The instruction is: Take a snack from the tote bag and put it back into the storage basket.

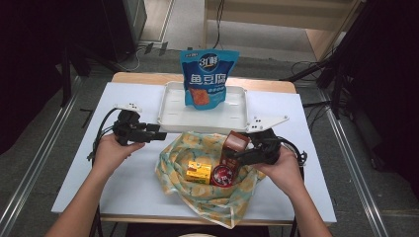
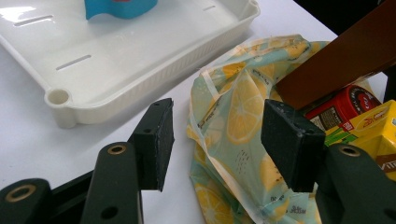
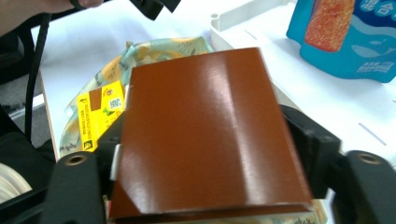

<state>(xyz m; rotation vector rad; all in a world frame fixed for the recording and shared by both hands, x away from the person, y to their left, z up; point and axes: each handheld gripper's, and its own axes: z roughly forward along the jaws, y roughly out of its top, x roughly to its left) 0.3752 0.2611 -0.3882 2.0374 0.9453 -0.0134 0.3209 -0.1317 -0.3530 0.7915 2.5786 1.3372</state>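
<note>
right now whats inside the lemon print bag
In the lemon print bag lie a yellow box and a red round tin. The right tongs hold a brown carton over its mouth. Anything deeper is covered by the fabric and carton.

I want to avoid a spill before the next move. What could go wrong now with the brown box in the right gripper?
1. The right gripper holds the brown box tilted above the lemon bag; it could slip and fall onto the red can and yellow box.
2. The blue pouch stands in the white tray; a box set close to it may tip it.
3. The left gripper, open near the bag's edge, might snag it.
</note>
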